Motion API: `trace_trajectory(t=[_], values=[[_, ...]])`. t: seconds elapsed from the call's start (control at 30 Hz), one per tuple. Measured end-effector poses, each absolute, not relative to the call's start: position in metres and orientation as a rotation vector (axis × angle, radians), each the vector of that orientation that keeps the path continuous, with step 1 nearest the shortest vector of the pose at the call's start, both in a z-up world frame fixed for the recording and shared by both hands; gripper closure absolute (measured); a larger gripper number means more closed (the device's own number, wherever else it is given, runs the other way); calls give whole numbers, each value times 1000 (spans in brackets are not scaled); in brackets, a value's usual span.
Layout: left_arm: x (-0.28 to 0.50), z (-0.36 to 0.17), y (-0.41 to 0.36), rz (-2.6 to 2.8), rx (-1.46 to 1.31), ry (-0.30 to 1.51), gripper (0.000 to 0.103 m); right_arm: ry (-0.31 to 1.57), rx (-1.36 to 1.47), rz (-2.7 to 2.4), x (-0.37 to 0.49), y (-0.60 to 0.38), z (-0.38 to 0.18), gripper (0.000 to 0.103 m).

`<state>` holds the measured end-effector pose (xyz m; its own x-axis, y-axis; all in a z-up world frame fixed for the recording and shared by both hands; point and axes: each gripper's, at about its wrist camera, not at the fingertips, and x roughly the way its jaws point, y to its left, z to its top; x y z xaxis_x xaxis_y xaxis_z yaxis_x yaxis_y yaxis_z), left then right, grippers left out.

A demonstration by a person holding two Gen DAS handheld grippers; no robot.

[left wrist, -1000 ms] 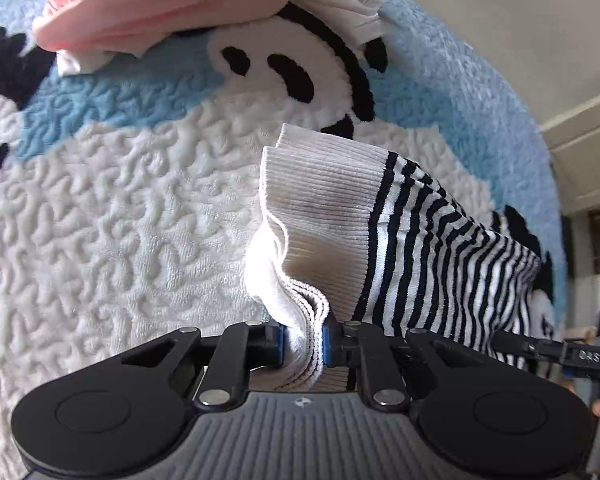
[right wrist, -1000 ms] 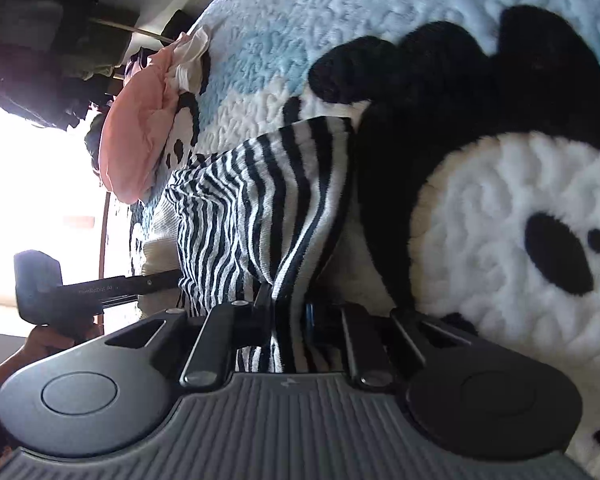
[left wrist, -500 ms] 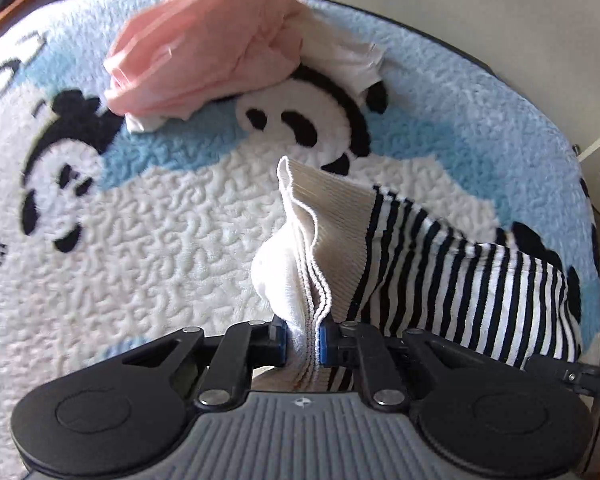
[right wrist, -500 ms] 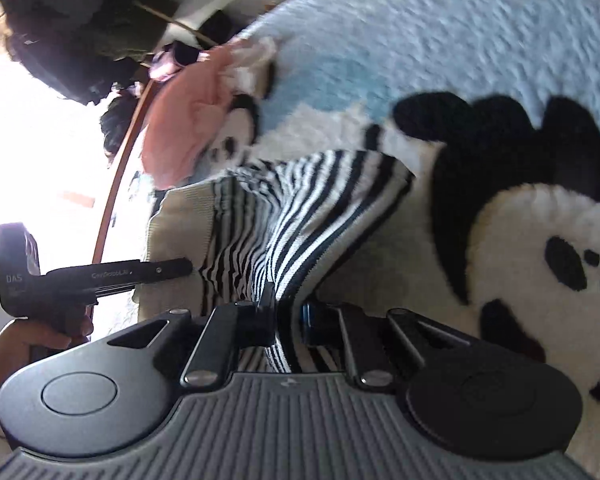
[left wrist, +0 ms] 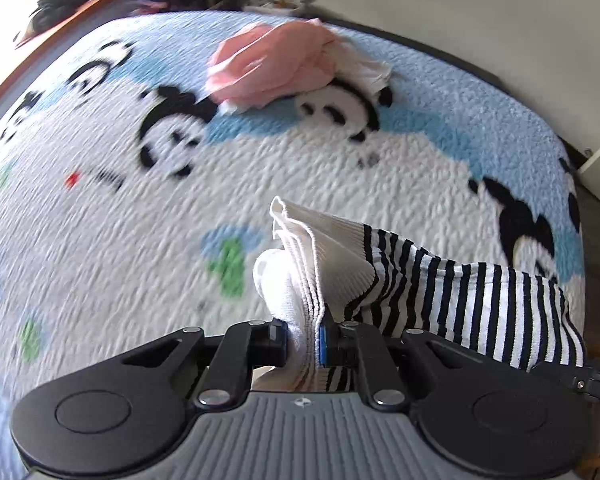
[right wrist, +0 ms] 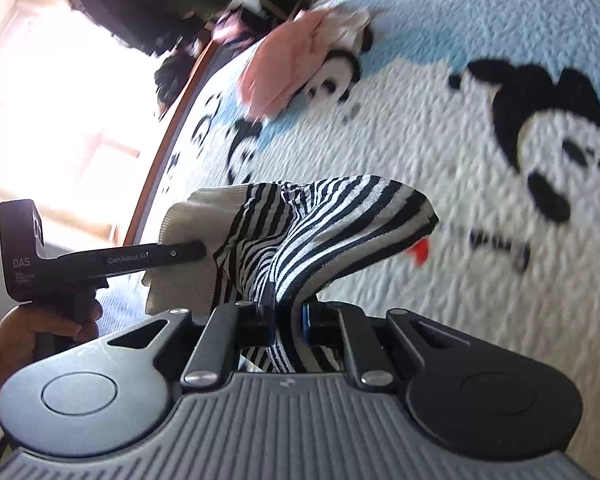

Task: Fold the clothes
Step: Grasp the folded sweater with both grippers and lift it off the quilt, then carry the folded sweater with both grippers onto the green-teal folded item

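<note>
**Striped garment held between two grippers above the bed**

The left gripper [left wrist: 303,338] is pinching the white ribbed end of a striped garment [left wrist: 452,300]. The cloth is bunched into a thick wad between its two fingers, which press on it from either side; the blue pad [left wrist: 322,340] of the right-hand finger lies flat against the fabric. Above the fingers the white ribbed band fans out and stands up in folds, and from there the black-and-white striped part stretches away to the right, where it reaches the black tip of the other tool at the picture's edge.

The right gripper [right wrist: 287,322] is clamped on the striped part of the same garment [right wrist: 320,224]. The cloth runs down between its fingers as a narrow gathered bundle and spreads out above them into a hanging, sagging fold. In the right wrist view the left tool comes in from the left, its long black fingers [right wrist: 172,254] reaching into the pale ribbed end of the garment, with a hand [right wrist: 32,328] wrapped around its grip.

The garment hangs between the two grippers, clear of the blanket [left wrist: 100,240], a fleecy blue and white cover printed with pandas. A pink cloth [left wrist: 272,64] lies crumpled with a white piece [left wrist: 364,68] at the far side of the blanket, well apart from the striped garment.
</note>
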<state>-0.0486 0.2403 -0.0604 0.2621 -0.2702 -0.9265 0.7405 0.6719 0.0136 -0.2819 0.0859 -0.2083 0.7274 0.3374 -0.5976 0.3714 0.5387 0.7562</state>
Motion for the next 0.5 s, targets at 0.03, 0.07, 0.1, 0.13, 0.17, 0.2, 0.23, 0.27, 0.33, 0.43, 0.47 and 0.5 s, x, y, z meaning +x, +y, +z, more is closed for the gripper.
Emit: trace_trajectory(t=[0.03, 0.07, 0.1, 0.13, 0.17, 0.2, 0.23, 0.27, 0.33, 0.43, 0.47, 0.5], values=[[-58, -58, 251, -704, 504, 1113, 89, 800, 1030, 4, -288, 94, -205, 92], [-68, -54, 262, -685, 501, 1116, 89, 806, 1028, 30, -294, 101, -201, 92], [-77, -51, 273, -667, 498, 1119, 89, 812, 1026, 58, -300, 109, -197, 92], [-87, -47, 284, -649, 495, 1122, 89, 812, 1024, 90, -308, 118, -193, 92], [-96, -42, 297, -628, 491, 1126, 89, 814, 1026, 117, -317, 127, -188, 92], [-105, -38, 309, -608, 486, 1130, 89, 821, 1027, 141, -324, 136, -185, 92], [-114, -32, 321, -589, 477, 1134, 89, 828, 1028, 165, -332, 146, -181, 92], [-122, -26, 333, -572, 471, 1137, 89, 836, 1029, 188, -339, 155, -178, 92], [-140, -14, 359, -552, 485, 1146, 89, 860, 1043, 220, -355, 175, -172, 92], [-164, 5, 400, -523, 496, 1156, 89, 891, 1064, 259, -380, 208, -161, 92], [-172, 12, 416, -512, 495, 1160, 89, 901, 1067, 275, -388, 220, -156, 92], [-179, 19, 431, -502, 493, 1166, 89, 909, 1067, 290, -396, 233, -151, 92]])
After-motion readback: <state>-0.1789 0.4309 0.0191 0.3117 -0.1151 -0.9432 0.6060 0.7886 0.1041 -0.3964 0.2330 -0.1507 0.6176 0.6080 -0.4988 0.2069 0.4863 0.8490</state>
